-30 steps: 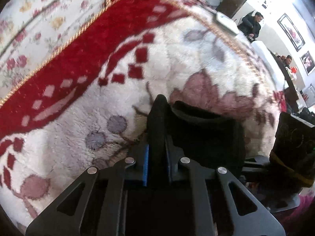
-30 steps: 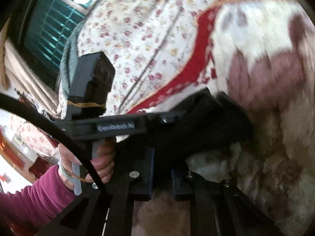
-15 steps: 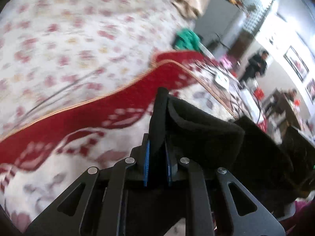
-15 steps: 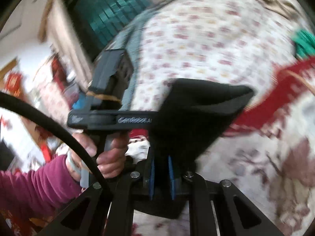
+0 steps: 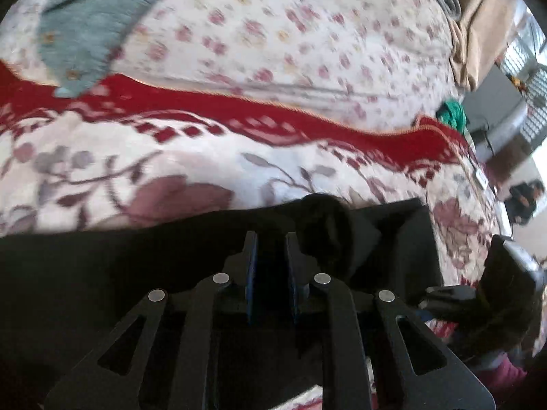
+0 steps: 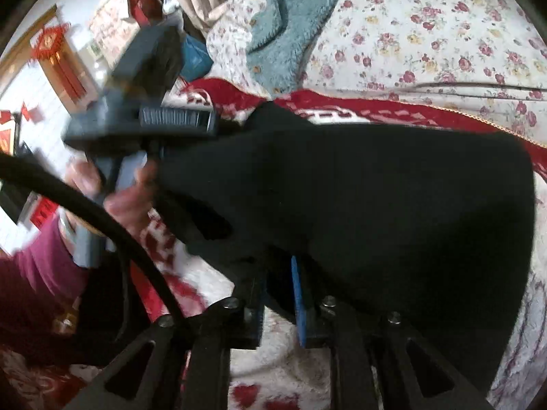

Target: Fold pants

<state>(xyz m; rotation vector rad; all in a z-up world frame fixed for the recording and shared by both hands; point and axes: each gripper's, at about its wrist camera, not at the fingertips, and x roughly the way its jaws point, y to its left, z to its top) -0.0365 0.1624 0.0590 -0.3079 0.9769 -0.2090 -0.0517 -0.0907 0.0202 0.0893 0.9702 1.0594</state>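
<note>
The black pants [image 5: 102,273] stretch wide across the lower left wrist view, above a red and white floral blanket [image 5: 171,157]. My left gripper [image 5: 270,239] is shut on a bunched fold of them. In the right wrist view the pants [image 6: 376,205] hang as a broad black sheet over my right gripper [image 6: 278,273]. Its jaws are opening, with the fabric still between the blue pads [image 6: 296,290]. The left gripper [image 6: 154,157], held by a hand [image 6: 130,198] in a magenta sleeve, grips the pants' other end at the left. The right gripper's body [image 5: 506,273] shows at the right edge.
A floral bedsheet [image 5: 307,34] lies beyond the blanket's red border [image 5: 273,109]. A teal fleece garment [image 6: 287,34] rests on it, and a green item [image 5: 453,112] lies at the far edge. A person [image 5: 523,194] sits in the background. A black cable [image 6: 85,201] crosses the right view.
Both grippers have swung sideways with the pants and rolled. The pants, bunched one second ago, now spread wide between them. The teal garment has come into view.
</note>
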